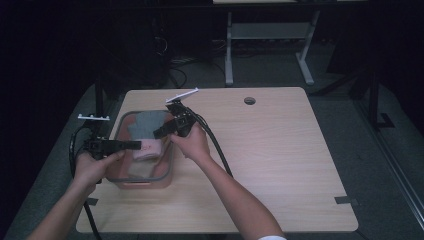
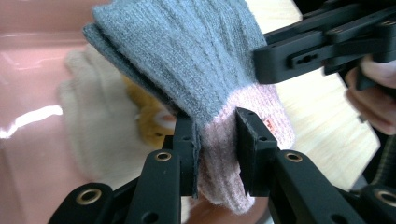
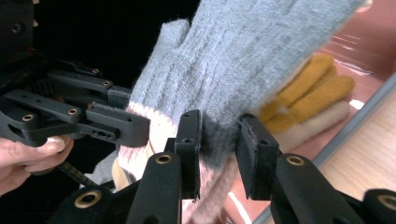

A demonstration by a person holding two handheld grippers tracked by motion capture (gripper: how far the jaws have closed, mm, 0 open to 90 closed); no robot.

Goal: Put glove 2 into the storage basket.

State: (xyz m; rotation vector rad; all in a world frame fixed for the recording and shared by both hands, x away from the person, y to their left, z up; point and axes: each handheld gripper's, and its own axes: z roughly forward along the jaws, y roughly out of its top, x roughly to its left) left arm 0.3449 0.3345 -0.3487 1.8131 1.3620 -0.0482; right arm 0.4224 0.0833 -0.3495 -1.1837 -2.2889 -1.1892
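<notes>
Grey knit with a pink cuff, the glove (image 1: 146, 131) is held over a pink plastic bin (image 1: 120, 177) at the left side of the wooden bench (image 1: 280, 150). The left tool (image 2: 215, 140) has its jaws closed on the pink cuff, and the right tool (image 3: 218, 144) has its jaws pinching the grey knit just above the cuff. In the high view the 2 tools (image 1: 135, 145) (image 1: 160, 132) meet over the bin and cover part of the glove. Beneath it lie a mustard-yellow glove (image 3: 308, 93) and a cream glove (image 2: 95, 135), both partly hidden by the grey one. The glove's fingers run past the top edge in both gripper views. The left hand (image 1: 97, 165) and right hand (image 1: 192, 145) grip the tool handles.
</notes>
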